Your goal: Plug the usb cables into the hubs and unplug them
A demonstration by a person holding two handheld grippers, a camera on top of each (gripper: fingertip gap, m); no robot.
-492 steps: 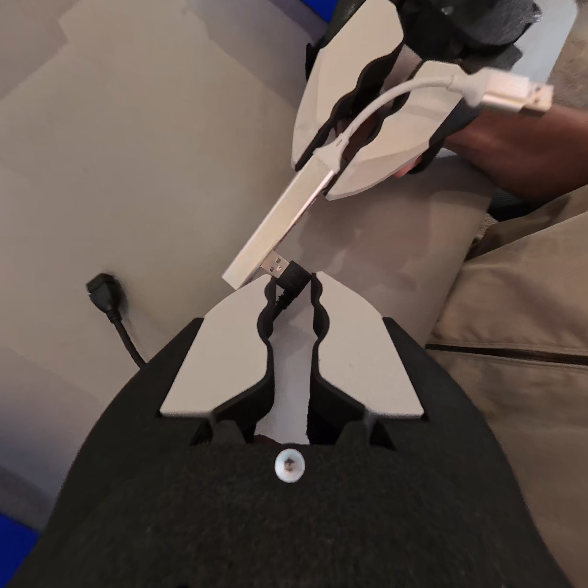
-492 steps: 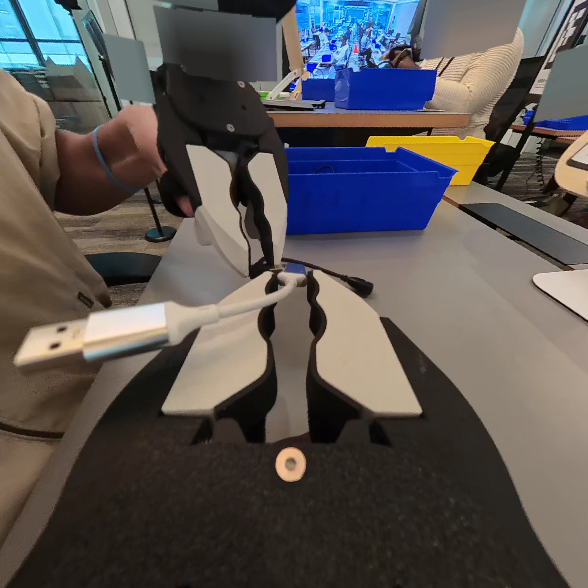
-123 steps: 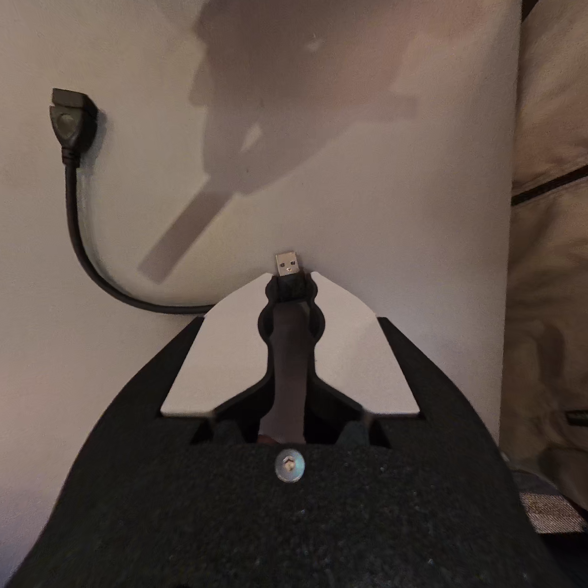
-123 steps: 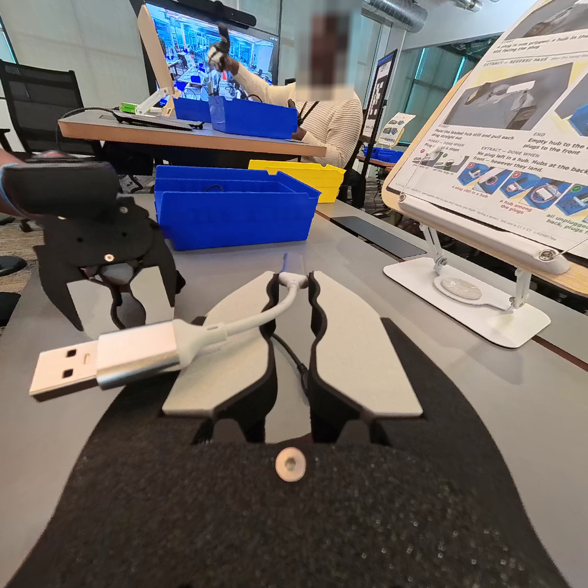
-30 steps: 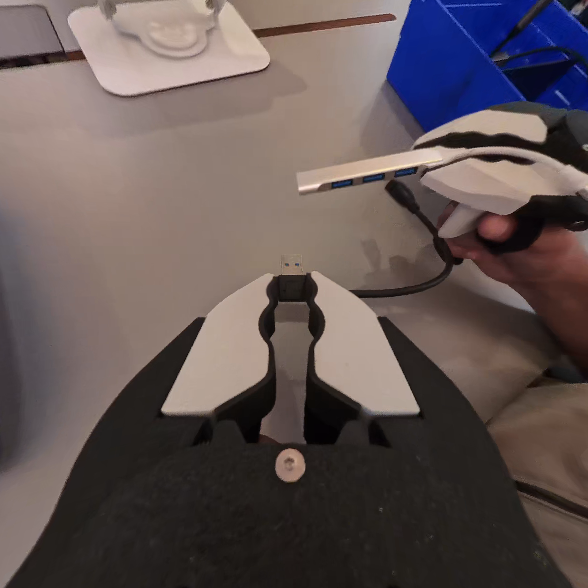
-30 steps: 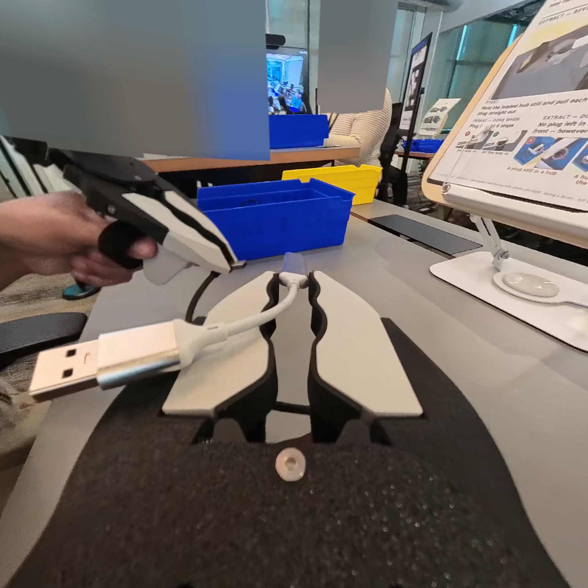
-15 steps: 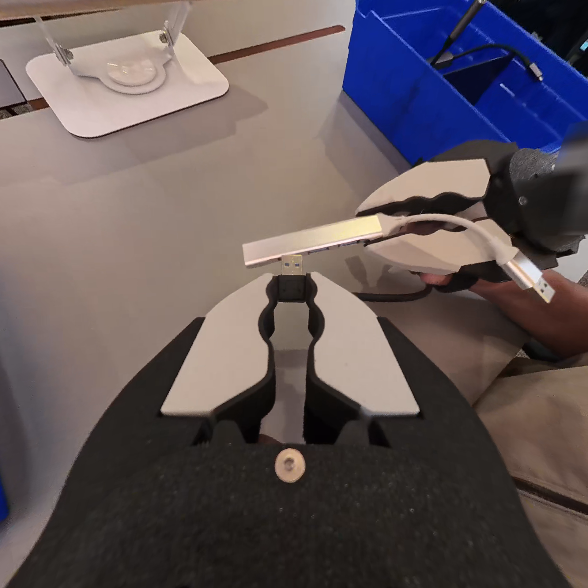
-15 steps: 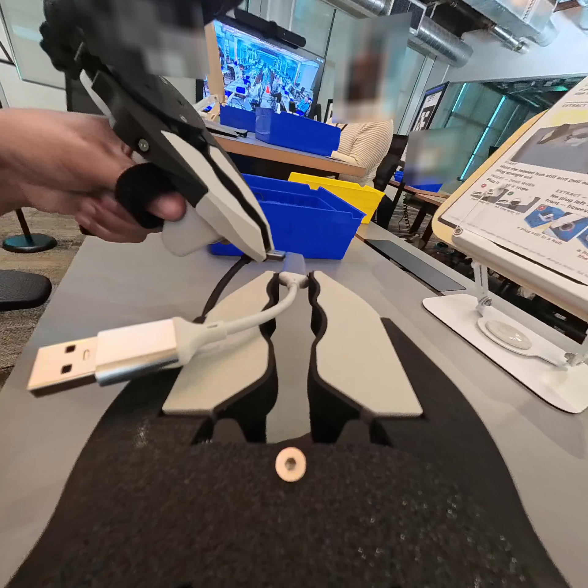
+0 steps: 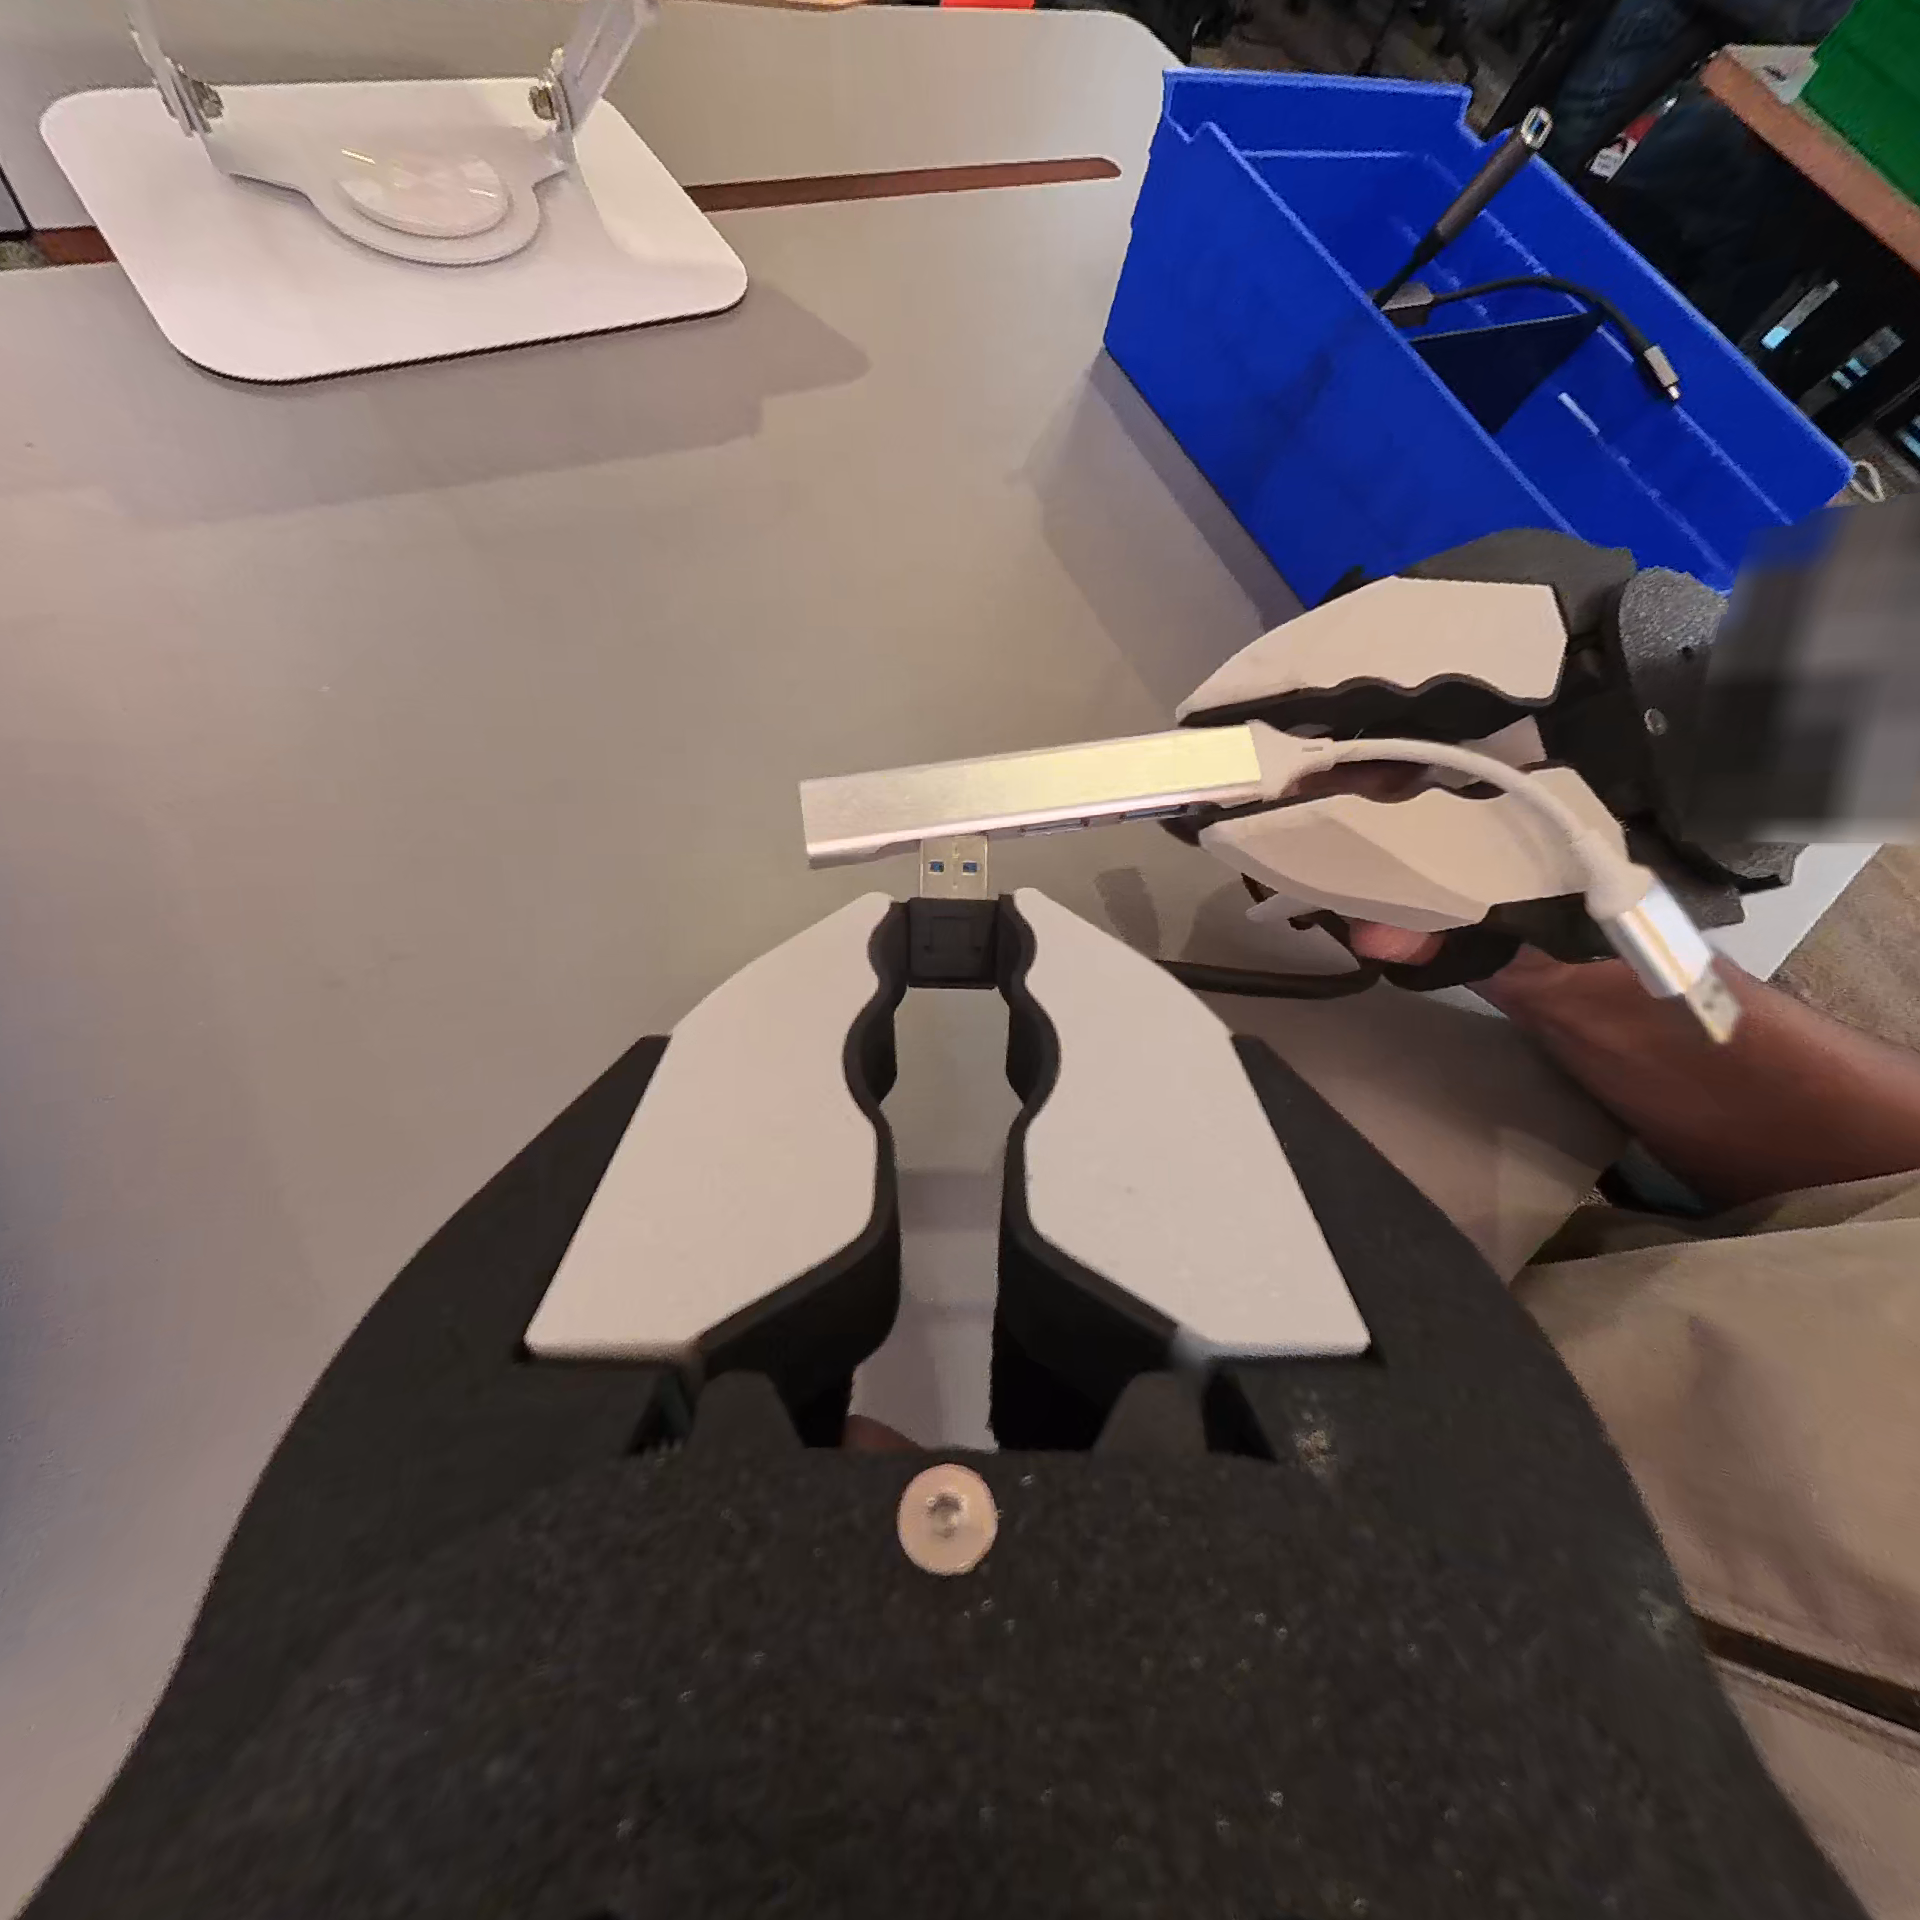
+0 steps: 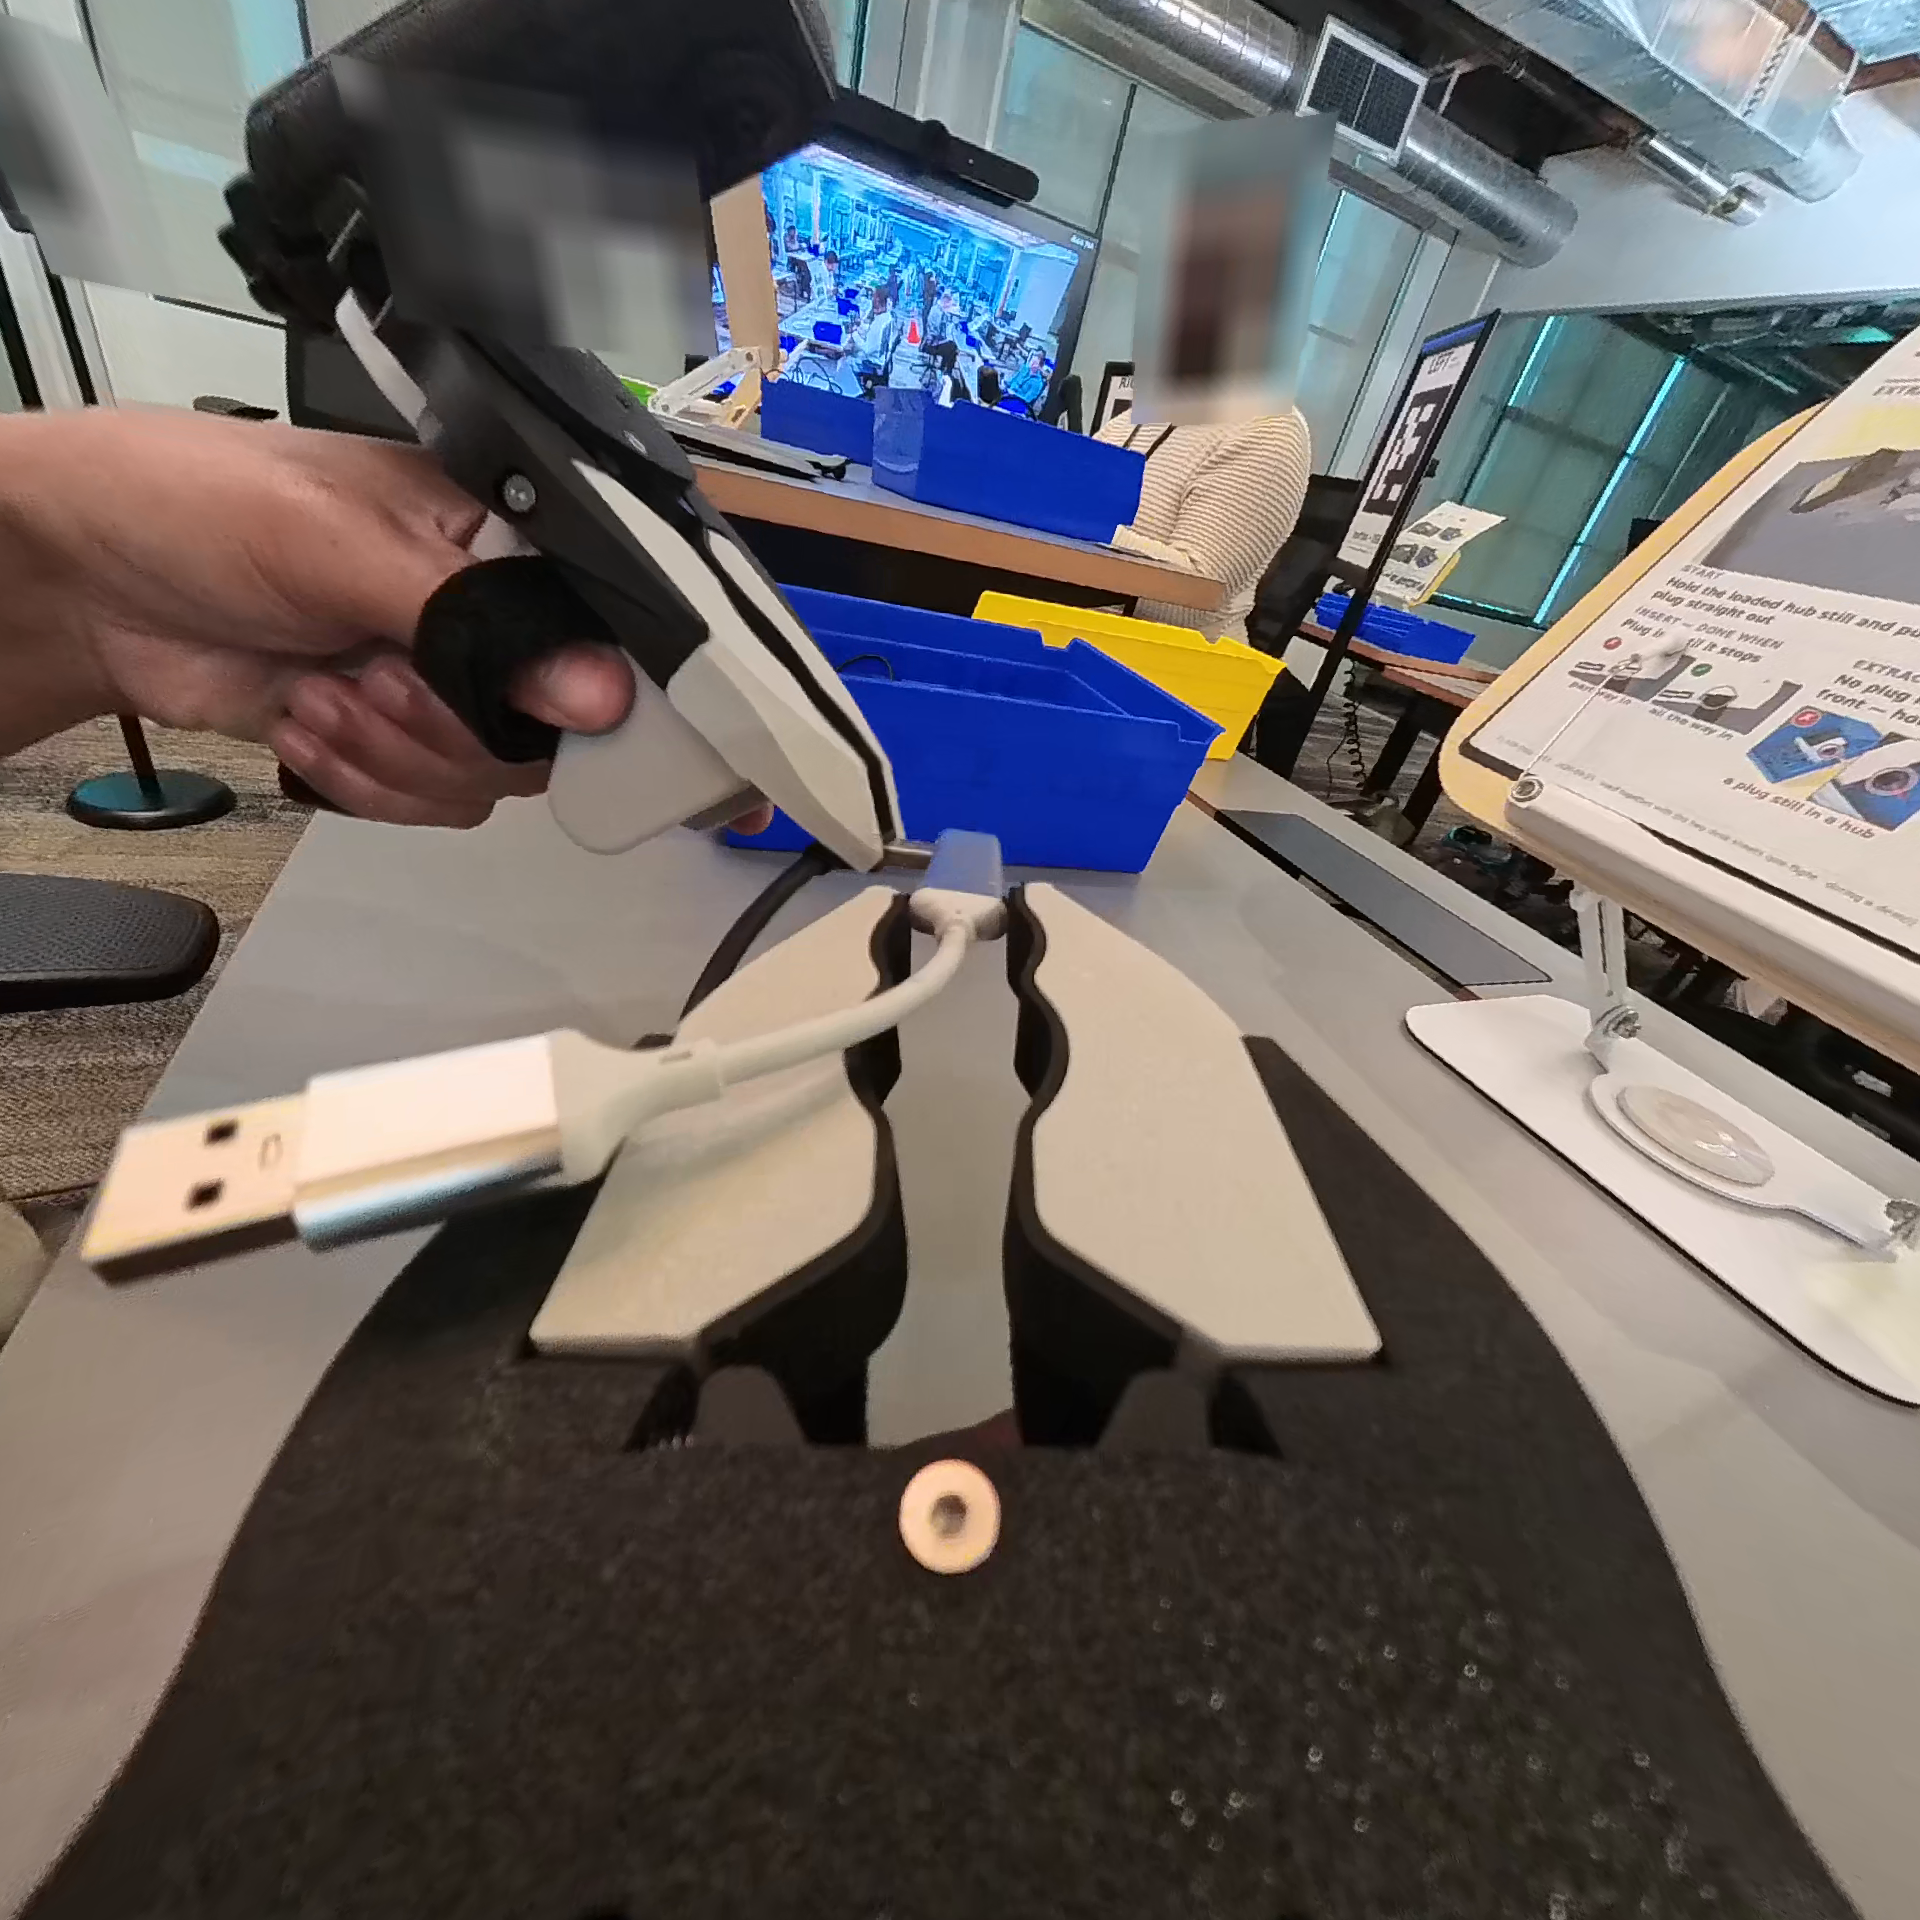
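Observation:
My left gripper [image 9: 951, 920] is shut on the black housing of a USB plug [image 9: 948, 940]. The plug's metal tip [image 9: 954, 868] points up and meets the underside of a silver hub [image 9: 1029, 795] near its free end. My right gripper [image 10: 956, 904] is shut on the cabled end of that hub [image 10: 966, 857] and holds it level above the table. The hub's short white cable [image 10: 831, 1039] loops back over my right fingers and ends in a loose silver plug [image 10: 312, 1153]. The left gripper also shows in the right wrist view [image 10: 878, 857], tip beside the hub.
A blue bin [image 9: 1455, 343] with a black cable and another hub stands at the right back. A white stand base [image 9: 384, 229] holding an instruction sheet [image 10: 1766, 665] sits at the far side. The black plug's cable [image 9: 1268, 977] trails on the grey table [image 9: 416, 727]. Across from one pair of fingers to the other is roughly 5 cm.
The hub swung from the right to above my left gripper, and the black plug's tip, free in the air before, has risen against the hub's underside. Both grippers stayed shut.

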